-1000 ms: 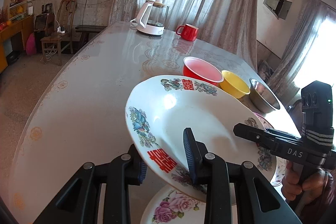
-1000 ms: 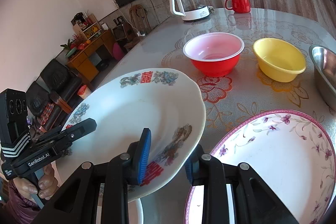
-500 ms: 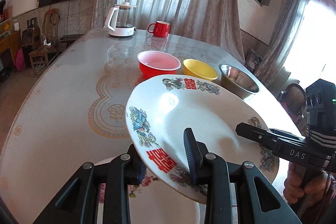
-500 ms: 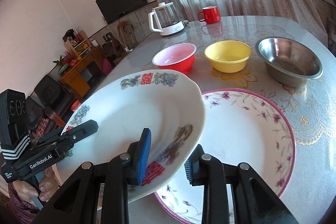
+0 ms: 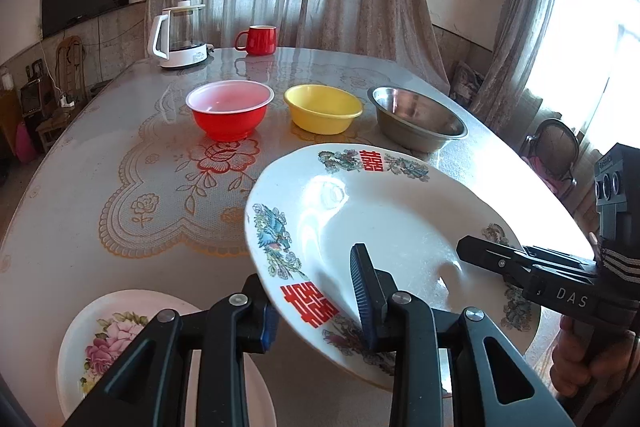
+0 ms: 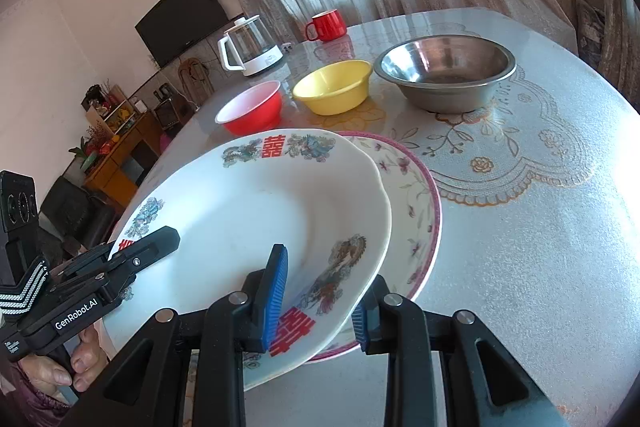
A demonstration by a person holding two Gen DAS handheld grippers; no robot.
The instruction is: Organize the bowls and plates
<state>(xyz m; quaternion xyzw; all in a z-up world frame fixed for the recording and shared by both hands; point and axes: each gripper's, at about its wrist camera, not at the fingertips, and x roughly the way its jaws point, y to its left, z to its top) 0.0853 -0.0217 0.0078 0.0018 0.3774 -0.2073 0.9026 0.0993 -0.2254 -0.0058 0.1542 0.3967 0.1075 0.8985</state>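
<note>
Gripping opposite edges of one large white ceramic plate (image 5: 400,227) printed with red double-happiness characters and coloured birds, both claws hold it tilted above the surface (image 5: 100,155) — a glossy grey round top with lace-pattern flowers. The left claw (image 5: 316,303) clamps the near rim with one blue ribbed pad inside the plate and the other beneath its edge; the right claw (image 6: 320,295) bites the rim on the opposite side the same way. From the right wrist view, the held plate partly overlaps a white plate with a pink rim and small purple flowers (image 6: 412,203) lying flat on the surface just behind and under it. A smaller white plate with a pink rose print (image 5: 104,339) lies on the surface near the left claw. Farther back stand three bowls in a row — a red plastic bowl (image 5: 230,111), a yellow plastic bowl (image 5: 323,109) and a stainless steel bowl (image 5: 416,119), close together but apart. Beyond them sit a red mug (image 5: 258,39) and a white-based glass kettle (image 5: 178,37)
</note>
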